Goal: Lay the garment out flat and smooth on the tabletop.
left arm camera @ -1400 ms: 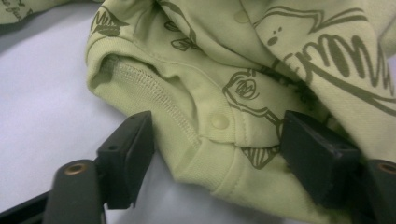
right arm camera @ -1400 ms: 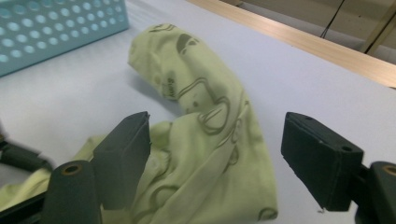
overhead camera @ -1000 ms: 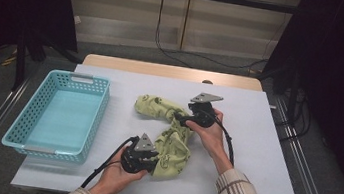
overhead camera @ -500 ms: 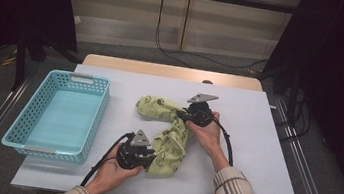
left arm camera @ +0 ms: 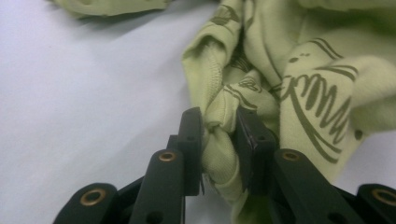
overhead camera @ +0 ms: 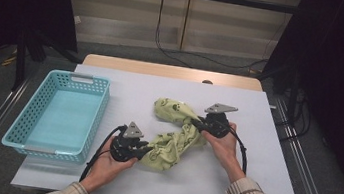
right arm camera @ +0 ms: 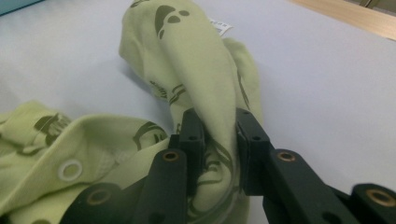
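Note:
A crumpled pale-green garment (overhead camera: pixel 175 135) with dark printed marks lies on the white table (overhead camera: pixel 258 189), right of the basket. My left gripper (overhead camera: pixel 144 149) is shut on a bunched fold at its lower left end; the left gripper view has that garment (left arm camera: pixel 299 88) pinched between both pads (left arm camera: pixel 192 140). My right gripper (overhead camera: pixel 197 124) is shut on a ridge of cloth near its upper right; its jaws have just been closing, and the right gripper view has the garment (right arm camera: pixel 196 60) squeezed between the pads (right arm camera: pixel 247 144). A metal snap ring (right arm camera: pixel 70 170) sits on the cloth.
A turquoise plastic basket (overhead camera: pixel 35 124) with nothing in it stands at the table's left side. Black cables trail from both grippers toward the table's front edge. A wooden strip (overhead camera: pixel 173 72) runs along the table's far edge.
The right gripper closed on the cloth and pulled it toward the right, stretching the garment. The left gripper stayed shut on its fold and shifted only slightly.

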{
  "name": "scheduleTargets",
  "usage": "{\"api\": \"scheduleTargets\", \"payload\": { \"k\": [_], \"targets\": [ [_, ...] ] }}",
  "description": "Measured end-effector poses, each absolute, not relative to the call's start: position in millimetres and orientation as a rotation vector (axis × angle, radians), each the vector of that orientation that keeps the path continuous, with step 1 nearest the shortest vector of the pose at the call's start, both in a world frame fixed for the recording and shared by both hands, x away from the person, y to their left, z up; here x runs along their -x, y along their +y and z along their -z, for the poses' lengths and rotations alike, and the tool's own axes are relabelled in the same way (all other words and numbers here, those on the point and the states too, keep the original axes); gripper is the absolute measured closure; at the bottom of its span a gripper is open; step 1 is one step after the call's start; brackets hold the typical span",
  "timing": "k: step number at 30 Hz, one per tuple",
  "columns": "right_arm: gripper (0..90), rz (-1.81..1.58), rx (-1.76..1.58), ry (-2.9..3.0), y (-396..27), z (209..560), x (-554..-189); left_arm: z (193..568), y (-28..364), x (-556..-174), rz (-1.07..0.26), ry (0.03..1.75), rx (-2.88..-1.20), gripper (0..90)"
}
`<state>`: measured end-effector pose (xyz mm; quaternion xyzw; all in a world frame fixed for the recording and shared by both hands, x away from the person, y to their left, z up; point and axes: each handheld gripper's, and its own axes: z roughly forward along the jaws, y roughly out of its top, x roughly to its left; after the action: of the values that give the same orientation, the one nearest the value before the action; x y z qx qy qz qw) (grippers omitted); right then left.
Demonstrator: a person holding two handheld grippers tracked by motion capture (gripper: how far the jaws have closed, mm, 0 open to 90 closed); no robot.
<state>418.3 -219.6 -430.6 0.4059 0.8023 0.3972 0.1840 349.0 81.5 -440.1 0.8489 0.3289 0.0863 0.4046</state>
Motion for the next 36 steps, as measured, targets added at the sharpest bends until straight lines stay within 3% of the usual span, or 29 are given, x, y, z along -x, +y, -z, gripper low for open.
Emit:
{"api": "scheduleTargets", "payload": {
  "k": [27,29,36],
  "targets": [
    [74.7,-1.176,-1.163,2.316,-237,428,-324,440,87,-361,-0.235,0.849,-2.156,74.6],
    [71.5,-1.173,-1.148,2.312,-236,428,-325,444,86,-362,-0.202,0.818,-2.167,74.6],
    [46.4,-1.219,-1.111,2.253,-235,421,-342,449,83,-361,-0.224,0.840,-2.178,72.7]
  ]
}}
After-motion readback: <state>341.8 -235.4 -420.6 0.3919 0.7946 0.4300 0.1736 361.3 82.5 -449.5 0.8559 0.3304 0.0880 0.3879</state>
